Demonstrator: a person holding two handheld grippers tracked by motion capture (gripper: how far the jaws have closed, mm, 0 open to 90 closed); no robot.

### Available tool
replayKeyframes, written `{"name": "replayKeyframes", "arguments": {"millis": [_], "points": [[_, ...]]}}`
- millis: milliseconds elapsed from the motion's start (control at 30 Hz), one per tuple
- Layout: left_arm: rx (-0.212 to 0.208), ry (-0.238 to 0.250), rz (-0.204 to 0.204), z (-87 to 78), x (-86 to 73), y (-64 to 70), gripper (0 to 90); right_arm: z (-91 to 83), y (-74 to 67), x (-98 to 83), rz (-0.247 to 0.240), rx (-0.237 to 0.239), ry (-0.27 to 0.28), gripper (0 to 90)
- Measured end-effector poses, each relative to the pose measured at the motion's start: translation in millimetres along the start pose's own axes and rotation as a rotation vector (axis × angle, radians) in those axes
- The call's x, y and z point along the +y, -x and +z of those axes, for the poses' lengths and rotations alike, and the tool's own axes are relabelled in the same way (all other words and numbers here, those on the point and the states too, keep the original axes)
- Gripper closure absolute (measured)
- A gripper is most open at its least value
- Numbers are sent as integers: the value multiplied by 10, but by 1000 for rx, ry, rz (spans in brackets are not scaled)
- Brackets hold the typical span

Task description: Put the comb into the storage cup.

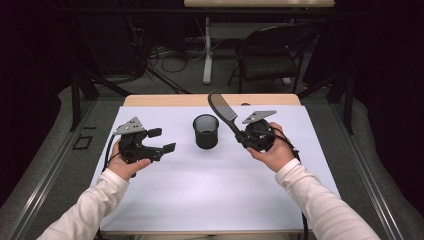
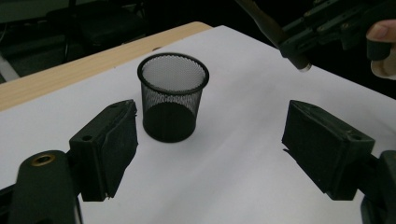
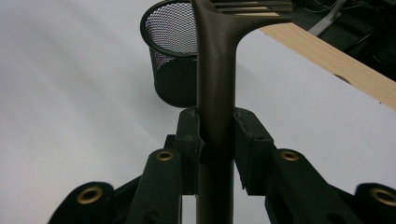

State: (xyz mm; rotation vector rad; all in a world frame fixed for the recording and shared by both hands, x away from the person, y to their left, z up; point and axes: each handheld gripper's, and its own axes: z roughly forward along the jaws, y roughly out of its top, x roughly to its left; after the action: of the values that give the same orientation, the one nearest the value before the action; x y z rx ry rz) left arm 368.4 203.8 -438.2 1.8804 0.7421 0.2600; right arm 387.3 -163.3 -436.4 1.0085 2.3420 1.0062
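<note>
A black mesh cup [image 1: 206,131] stands upright on the white sheet between my two hands; it also appears straight ahead in the left gripper view [image 2: 173,95] and upper left in the right gripper view [image 3: 175,56]. My right gripper [image 1: 243,136] is shut on the handle of a dark comb [image 1: 223,110], which slants up and to the left above the cup's right side. In the right gripper view the comb's handle [image 3: 215,84] is clamped between both pads [image 3: 190,140]. My left gripper [image 1: 162,140] hovers left of the cup, open, with nothing between its pads [image 2: 114,144].
The white sheet [image 1: 210,185] covers a wooden table whose bare far edge [image 1: 165,100] shows beyond it. A black folding chair [image 1: 270,55] and a table leg with cables stand on the floor behind. The right gripper holding the comb [image 2: 299,32] shows top right in the left gripper view.
</note>
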Motion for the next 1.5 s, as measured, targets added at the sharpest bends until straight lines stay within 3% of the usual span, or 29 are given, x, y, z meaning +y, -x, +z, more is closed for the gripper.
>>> {"name": "replayKeyframes", "arguments": {"millis": [133,300,567,767,900,1100,1167,1267,1333,1500], "points": [[-10,-2,-11,72,134,-5,185,-1,-6,20,-9,-11,11,731],[-15,8,-34,158,213,-19,252,8,-36,29,-27,-31,36,731],[-18,-20,-19,252,309,-10,318,29,-81,38,-41,-74,59,731],[-24,-29,-59,311,409,-40,369,45,-88,48,-50,-95,82,731],[-61,-31,-86,371,477,-46,384,71,-112,57,-53,-102,94,731],[-84,-8,-63,456,562,-4,387,107,-173,70,-57,-109,115,731],[-85,-14,-79,471,588,4,395,116,-189,70,-63,-114,119,732],[-87,-17,-143,495,616,-13,393,130,-211,65,-67,-119,126,731],[-82,-9,-140,512,633,-17,395,143,-227,61,-67,-121,128,731],[-71,11,-178,539,683,-21,407,163,-258,53,-67,-119,134,731]]}}
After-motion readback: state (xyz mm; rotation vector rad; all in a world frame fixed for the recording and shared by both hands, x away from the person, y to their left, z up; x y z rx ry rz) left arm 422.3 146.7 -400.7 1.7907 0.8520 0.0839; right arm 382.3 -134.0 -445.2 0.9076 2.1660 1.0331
